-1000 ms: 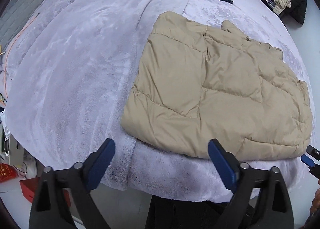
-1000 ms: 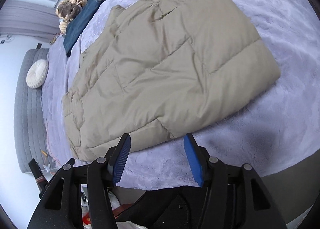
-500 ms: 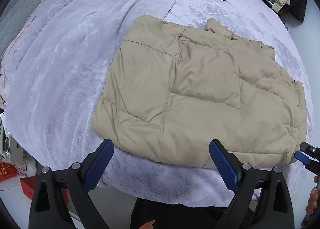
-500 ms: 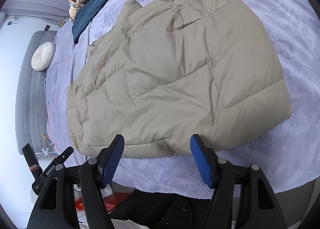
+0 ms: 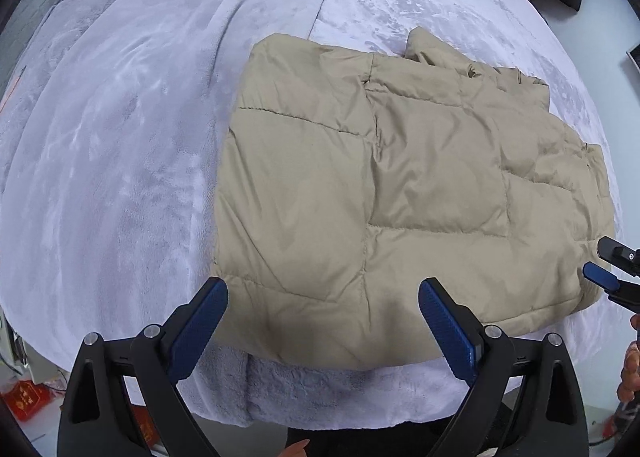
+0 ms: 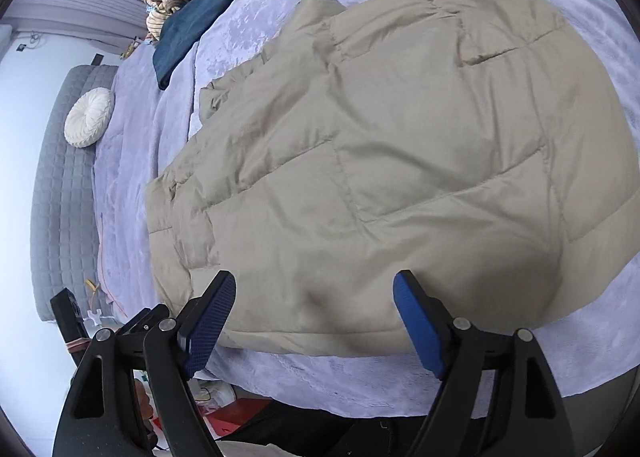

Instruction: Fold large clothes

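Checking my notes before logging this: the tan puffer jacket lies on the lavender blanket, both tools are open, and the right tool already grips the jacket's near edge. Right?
Not quite. The right tool grips nothing: in the right wrist view its open jaws hang just short of the tan puffer jacket. The jacket does lie on the lavender blanket, and the left tool is open too.

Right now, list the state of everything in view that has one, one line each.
Beige quilted puffer jacket: lying flat on the bed, partly folded, ungripped.
Left gripper: open, blue-padded fingers spread over the jacket's near hem.
Right gripper: open, fingers over the near hem.
Dark blue jeans: folded, at the far side of the bed.
Round cream pleated cushion: resting against the grey headboard.
Lavender fleece blanket: spread over the bed.
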`<state>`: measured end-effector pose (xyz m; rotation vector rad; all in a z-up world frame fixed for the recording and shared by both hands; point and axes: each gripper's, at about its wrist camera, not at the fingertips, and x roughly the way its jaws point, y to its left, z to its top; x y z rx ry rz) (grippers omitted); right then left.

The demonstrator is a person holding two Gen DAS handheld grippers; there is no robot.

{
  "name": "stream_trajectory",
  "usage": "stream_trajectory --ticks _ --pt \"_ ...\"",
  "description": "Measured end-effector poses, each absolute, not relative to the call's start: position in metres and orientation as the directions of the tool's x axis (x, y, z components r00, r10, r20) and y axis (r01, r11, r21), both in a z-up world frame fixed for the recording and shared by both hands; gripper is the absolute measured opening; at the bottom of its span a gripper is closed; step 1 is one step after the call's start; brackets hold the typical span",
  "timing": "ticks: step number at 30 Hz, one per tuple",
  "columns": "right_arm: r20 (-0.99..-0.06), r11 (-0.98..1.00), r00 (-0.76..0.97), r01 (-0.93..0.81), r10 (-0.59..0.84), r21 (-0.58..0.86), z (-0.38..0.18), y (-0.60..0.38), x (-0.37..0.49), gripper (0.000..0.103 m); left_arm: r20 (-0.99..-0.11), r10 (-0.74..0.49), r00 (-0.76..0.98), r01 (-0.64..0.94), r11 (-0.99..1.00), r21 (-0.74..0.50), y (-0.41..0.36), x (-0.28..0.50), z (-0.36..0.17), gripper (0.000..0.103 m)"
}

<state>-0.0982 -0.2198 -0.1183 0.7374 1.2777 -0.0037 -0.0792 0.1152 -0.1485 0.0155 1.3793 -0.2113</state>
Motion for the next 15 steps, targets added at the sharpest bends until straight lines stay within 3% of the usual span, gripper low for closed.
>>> stream_trajectory --ticks 15 --pt "-0.854 0.766 0.315 0.387 0.414 0.514 -0.128 -0.156 -0.060 0.086 -0.972 -0.212 0.106 0.177 0.966 -0.191 0.136 -0.050 -0.179 0.097"
